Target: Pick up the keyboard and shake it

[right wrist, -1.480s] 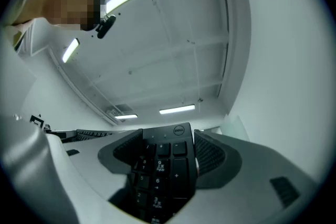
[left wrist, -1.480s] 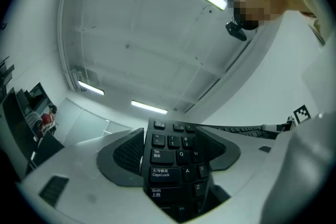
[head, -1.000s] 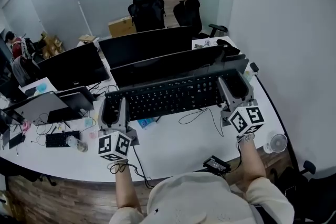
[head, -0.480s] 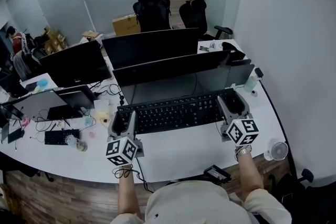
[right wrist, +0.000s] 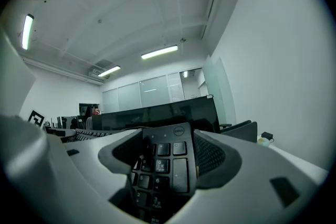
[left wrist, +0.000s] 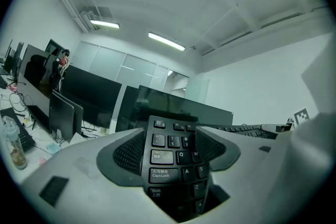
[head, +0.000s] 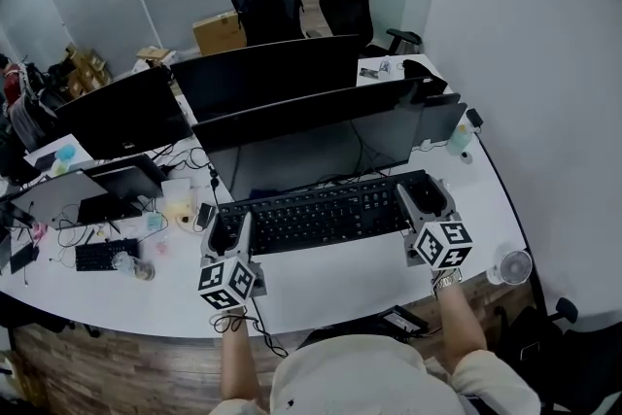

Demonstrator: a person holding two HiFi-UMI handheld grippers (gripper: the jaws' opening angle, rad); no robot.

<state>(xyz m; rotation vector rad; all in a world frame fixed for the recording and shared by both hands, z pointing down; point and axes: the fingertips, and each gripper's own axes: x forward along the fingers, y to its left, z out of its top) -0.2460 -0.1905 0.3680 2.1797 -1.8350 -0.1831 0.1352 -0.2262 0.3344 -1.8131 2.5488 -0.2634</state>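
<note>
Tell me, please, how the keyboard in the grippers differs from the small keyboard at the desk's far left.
The held keyboard is clamped at its ends by the left gripper and right gripper; the small keyboard lies untouched on the desk. The held keyboard looks much longer than the small keyboard. The held keyboard is straight ahead of the person, the small keyboard off to the left. Both are black.

Keyboard (head: 316,214) spans between left tool (head: 225,234) and right tool (head: 425,203).
</note>
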